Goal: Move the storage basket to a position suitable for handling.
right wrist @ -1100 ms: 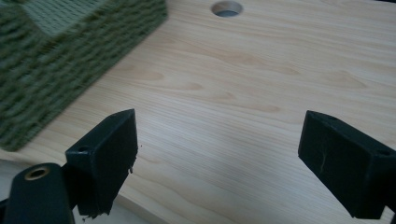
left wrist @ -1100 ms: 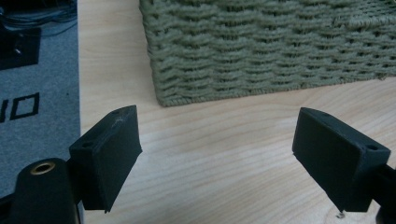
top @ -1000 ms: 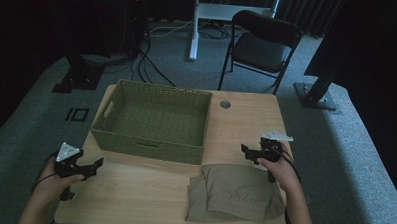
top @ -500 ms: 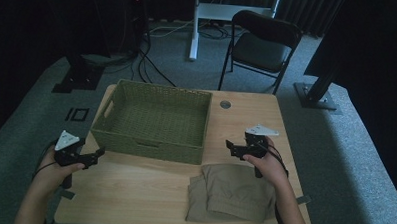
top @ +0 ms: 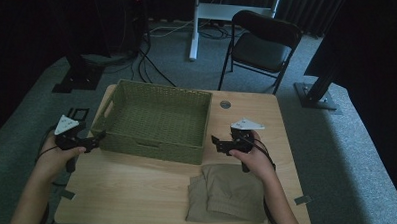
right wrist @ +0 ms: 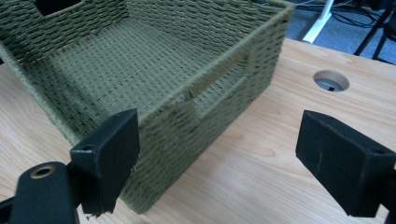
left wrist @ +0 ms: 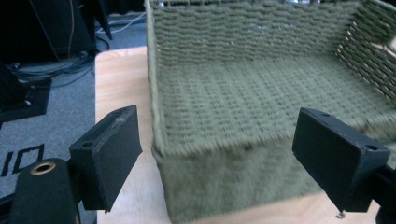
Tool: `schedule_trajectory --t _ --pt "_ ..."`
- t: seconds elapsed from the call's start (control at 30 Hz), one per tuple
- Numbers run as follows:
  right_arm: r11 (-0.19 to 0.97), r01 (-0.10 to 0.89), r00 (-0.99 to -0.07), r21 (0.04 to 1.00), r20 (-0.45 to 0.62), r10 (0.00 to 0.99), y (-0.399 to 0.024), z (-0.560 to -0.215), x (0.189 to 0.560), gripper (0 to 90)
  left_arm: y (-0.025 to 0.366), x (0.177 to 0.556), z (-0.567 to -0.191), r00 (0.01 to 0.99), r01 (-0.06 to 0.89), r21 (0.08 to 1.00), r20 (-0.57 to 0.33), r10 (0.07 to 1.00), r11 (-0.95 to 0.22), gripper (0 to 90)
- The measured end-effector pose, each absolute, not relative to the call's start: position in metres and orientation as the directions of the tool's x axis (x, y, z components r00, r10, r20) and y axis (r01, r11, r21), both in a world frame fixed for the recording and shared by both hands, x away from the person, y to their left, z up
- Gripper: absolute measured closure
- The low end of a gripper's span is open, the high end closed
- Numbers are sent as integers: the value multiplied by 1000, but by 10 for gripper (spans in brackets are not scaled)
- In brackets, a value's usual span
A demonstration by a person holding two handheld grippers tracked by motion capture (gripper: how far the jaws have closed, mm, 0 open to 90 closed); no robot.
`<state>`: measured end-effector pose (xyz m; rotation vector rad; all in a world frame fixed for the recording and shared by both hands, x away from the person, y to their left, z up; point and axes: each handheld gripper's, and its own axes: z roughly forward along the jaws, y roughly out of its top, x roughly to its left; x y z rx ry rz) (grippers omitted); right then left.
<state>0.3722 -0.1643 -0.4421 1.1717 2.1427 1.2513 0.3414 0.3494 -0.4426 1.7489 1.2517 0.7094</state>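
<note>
Dim wooden table (top: 133, 190); both hand-held grippers, left (top: 96, 141) and right (top: 214, 142), gape wide, empty, flanking the basket (top: 156, 121); folded cloth (top: 228, 195) partly cut off

Basket (top: 156, 120): coarse woven green fibre, matt and rough. Bench (top: 133, 190): pale wood grain, smooth. Folded garment (top: 226, 195): soft khaki cloth, matt, at lower right.

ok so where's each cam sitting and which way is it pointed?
High view: above the person's side of the table, looking forward and down; both forearms, left hand-held gripper, right hand-held gripper, basket, folded cloth.
Left gripper view: on the left hand-held gripper, facing the basket's corner between its open jaws.
Right gripper view: on the right hand-held gripper, facing the basket's other end; jaws open, table hole beyond.
Shared: all three show the basket.
</note>
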Motion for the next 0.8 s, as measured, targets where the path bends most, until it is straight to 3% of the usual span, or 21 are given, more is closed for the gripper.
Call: schedule_trajectory --t 0.47,0.6,0.73,0.8 --pt "233 452 -575 861 82 814 -133 -443 379 142 358 384 -449 264 467 874 9 964 -136 174" --pt "230 447 -553 864 65 831 -123 -452 382 198 360 391 -458 245 477 870 3 970 -123 233" --pt "227 465 -543 855 73 837 -117 -461 383 236 362 393 -466 223 499 851 52 973 -160 301" --pt "234 477 -542 848 74 837 -112 -465 381 276 363 392 -470 205 503 851 51 977 -150 409"
